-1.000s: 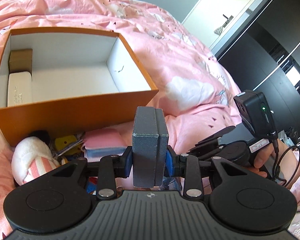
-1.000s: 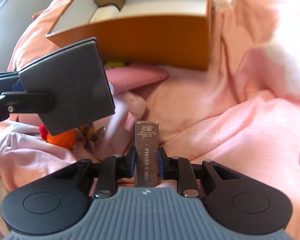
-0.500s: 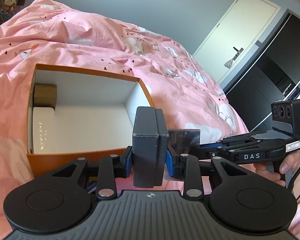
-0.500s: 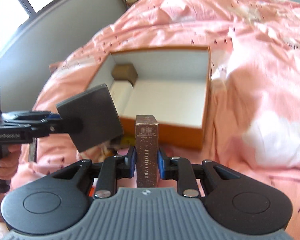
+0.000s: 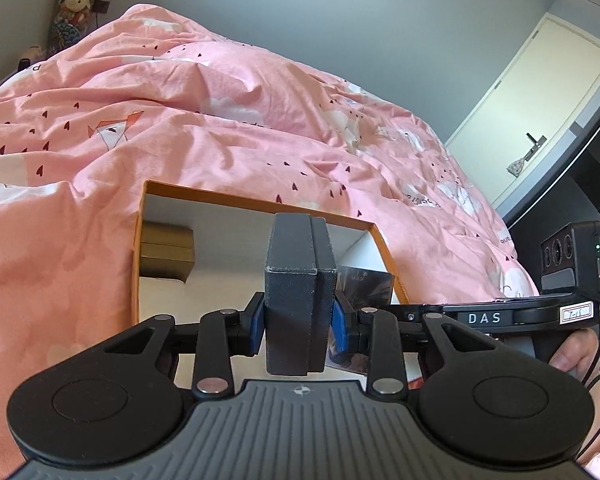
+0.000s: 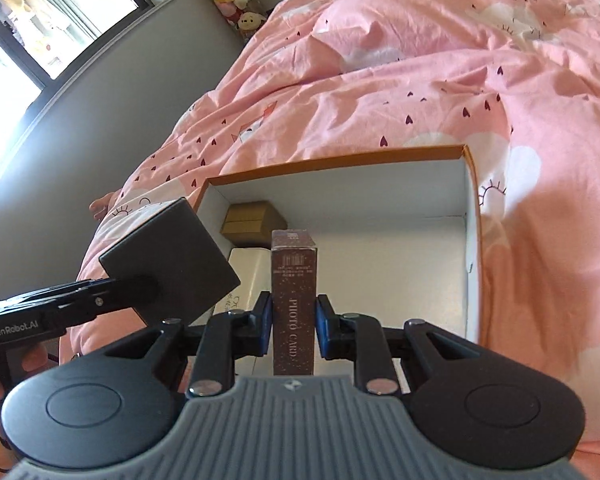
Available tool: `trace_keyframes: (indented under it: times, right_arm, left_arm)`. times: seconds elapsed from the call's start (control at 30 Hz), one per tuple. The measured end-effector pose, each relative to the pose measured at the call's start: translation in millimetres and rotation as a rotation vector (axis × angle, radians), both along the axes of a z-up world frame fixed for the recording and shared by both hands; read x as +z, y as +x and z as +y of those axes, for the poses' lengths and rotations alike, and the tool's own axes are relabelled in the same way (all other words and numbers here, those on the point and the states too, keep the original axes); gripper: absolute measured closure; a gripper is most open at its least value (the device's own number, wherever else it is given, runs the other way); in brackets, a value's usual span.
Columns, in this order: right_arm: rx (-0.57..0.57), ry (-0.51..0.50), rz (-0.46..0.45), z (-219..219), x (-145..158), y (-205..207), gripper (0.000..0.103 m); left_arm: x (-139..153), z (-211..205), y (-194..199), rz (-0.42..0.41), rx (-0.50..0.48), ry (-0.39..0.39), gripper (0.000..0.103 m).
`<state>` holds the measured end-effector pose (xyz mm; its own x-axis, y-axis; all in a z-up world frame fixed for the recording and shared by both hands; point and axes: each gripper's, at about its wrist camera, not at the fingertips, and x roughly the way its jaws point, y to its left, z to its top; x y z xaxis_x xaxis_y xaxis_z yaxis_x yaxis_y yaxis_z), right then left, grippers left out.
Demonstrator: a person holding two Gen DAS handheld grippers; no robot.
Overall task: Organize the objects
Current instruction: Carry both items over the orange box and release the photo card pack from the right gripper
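Right wrist view: my right gripper [image 6: 293, 322] clamps a stiff, light card box [image 6: 293, 300] above the orange box [image 6: 473, 240]; my left gripper [image 5: 299, 318] pinches a rigid grey box [image 5: 299, 300] mid-sides.

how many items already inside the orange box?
2: a brown cardboard box in the far-left corner, a white case just in front. Held boxes hide part of the orange box floor.

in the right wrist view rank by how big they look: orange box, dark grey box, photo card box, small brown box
1. orange box
2. dark grey box
3. photo card box
4. small brown box
Both held boxes sit nearer the camera, so they look bigger than they are.
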<state>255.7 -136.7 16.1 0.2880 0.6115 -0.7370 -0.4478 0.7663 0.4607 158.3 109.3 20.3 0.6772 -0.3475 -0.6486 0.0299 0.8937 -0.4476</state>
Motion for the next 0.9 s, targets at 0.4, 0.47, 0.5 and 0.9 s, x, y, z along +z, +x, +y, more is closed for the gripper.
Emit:
trace_keyframes:
  times: [0.4,0.47,0.5,0.9]
  right_arm:
    - [0.052,-0.017,0.162,84,-74,82,0.079]
    - [0.055,-0.013,0.180,94,-84,92,0.080]
    - [0.056,-0.007,0.194,98,-89,97,0.079]
    - [0.036,-0.035,0.209,118,-112,120,0.075]
  left_arm:
    - [-19,34,47,0.033,0.090,0.021,0.065]
    - [-20,36,51,0.033,0.093,0.032,0.065]
    - [-21,36,53,0.032,0.092,0.040,0.065]
    - [-24,32,61,0.028,0.068,0.069,0.065]
